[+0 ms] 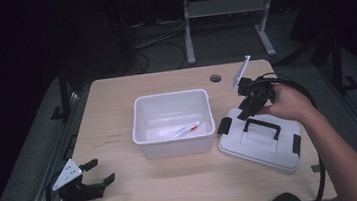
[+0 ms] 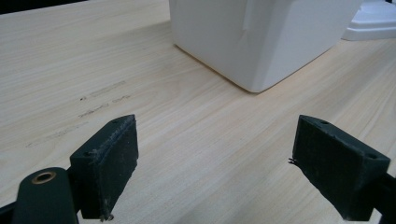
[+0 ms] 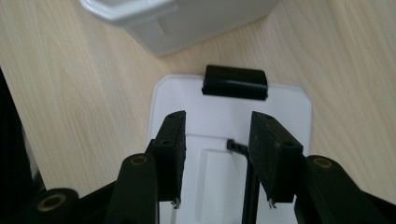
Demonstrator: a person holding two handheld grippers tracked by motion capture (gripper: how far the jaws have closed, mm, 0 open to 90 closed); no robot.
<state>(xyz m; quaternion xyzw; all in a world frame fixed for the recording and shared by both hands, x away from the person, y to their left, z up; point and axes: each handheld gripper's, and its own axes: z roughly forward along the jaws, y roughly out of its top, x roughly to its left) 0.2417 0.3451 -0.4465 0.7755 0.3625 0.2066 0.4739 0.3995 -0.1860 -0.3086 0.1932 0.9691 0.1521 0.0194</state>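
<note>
A white open bin (image 1: 144,120) stands mid-table with a small red-and-white tube (image 1: 187,128) lying in it. To its right lies the white lid (image 1: 267,147), with a black handle (image 1: 261,124) and black clips. My right gripper (image 1: 246,111) hovers over the lid's far left end, jaws partly open. In the right gripper view, my right gripper (image 3: 219,126) points at the lid (image 3: 289,107) and its end clip (image 3: 235,82). The handle (image 3: 238,148) shows between the jaws, untouched. My left gripper (image 1: 101,171) rests at the front left, open and holding nothing.
The wooden table (image 1: 117,107) has a round cable hole (image 1: 215,78) near its far edge. The left gripper (image 2: 215,140) faces the bin's corner (image 2: 261,37) across bare wood. Beyond the table, cables and a desk frame (image 1: 188,29) stand on the dark floor.
</note>
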